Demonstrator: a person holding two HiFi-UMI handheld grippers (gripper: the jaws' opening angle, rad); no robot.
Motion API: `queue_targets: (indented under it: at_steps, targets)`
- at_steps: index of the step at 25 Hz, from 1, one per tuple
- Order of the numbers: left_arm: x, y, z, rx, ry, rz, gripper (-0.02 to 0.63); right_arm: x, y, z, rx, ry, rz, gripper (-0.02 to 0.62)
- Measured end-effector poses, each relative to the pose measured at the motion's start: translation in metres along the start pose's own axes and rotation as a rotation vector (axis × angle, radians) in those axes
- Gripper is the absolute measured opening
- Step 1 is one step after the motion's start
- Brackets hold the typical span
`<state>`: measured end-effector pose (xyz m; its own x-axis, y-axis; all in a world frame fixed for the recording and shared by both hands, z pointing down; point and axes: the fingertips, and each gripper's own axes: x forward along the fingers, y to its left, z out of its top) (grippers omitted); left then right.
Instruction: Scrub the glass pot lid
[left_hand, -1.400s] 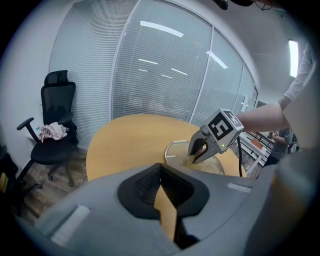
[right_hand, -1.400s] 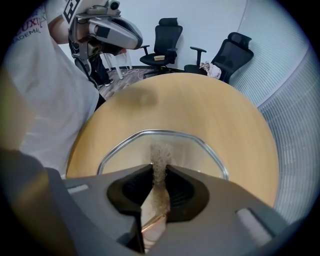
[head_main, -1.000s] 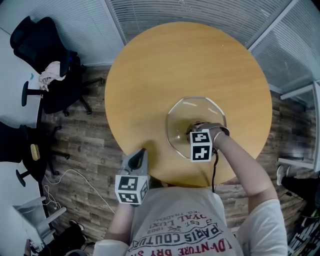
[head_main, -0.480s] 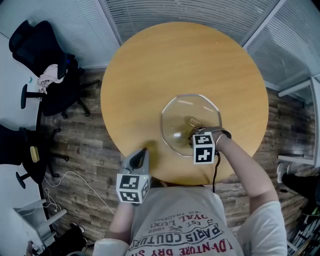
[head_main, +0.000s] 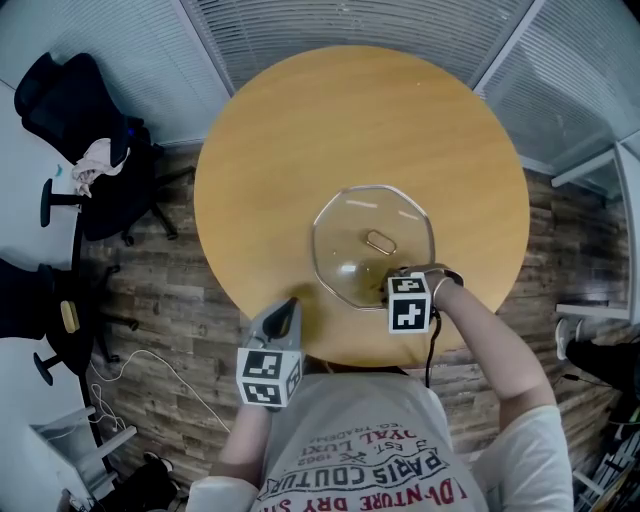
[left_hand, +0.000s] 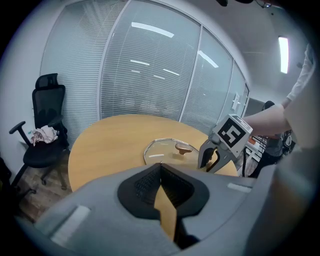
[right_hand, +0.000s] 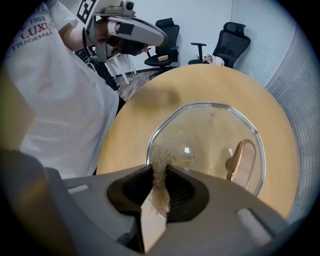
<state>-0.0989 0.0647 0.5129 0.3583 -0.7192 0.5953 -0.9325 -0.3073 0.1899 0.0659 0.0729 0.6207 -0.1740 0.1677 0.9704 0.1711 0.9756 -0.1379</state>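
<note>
The glass lid lay on the table. The right hand-held gripper pinched what seemed a scrub pad at its rim. The left hand-held gripper was pressed together.

Leaving the far and left of the table open; blocking the near right with the glass pot lid, its raised handle and the right gripper pinching a scrub pad.

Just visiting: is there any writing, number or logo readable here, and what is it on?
"PARIS COUTU", upside down in the head view: T-shirt.
"1962": same shirt, head and right gripper views.
"LUX", "TRADEMA": same shirt, right gripper view.
Remaining shirt lines: too small or cut off.
Marker cubes: black-and-white squares, no letters.
Glass pot lid: no print visible.
</note>
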Motion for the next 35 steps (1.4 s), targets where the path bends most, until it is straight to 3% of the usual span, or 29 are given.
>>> queue_targets:
  at_steps: [9, 16, 23, 32, 35]
  targets:
    - [0.003, 0.01, 0.01, 0.023, 0.002, -0.008, 0.006, -0.04, -0.022, 0.019, 0.143, -0.129, -0.003, 0.075]
    - [0.008, 0.03, 0.025, 0.031, 0.009, -0.007, 0.006, -0.084, -0.09, 0.037, 0.245, -0.229, -0.15, 0.075]
    - [0.017, 0.06, 0.042, 0.037, 0.014, -0.014, 0.008, -0.085, -0.177, 0.018, 0.477, -0.122, -0.391, 0.075]
    - [0.035, 0.095, 0.052, 0.037, 0.056, -0.046, 0.006, -0.063, -0.227, -0.031, 0.854, -0.018, -0.424, 0.075]
    - [0.043, 0.105, 0.056, 0.045, 0.065, -0.057, 0.008, -0.058, -0.241, -0.035, 0.907, -0.018, -0.414, 0.075]
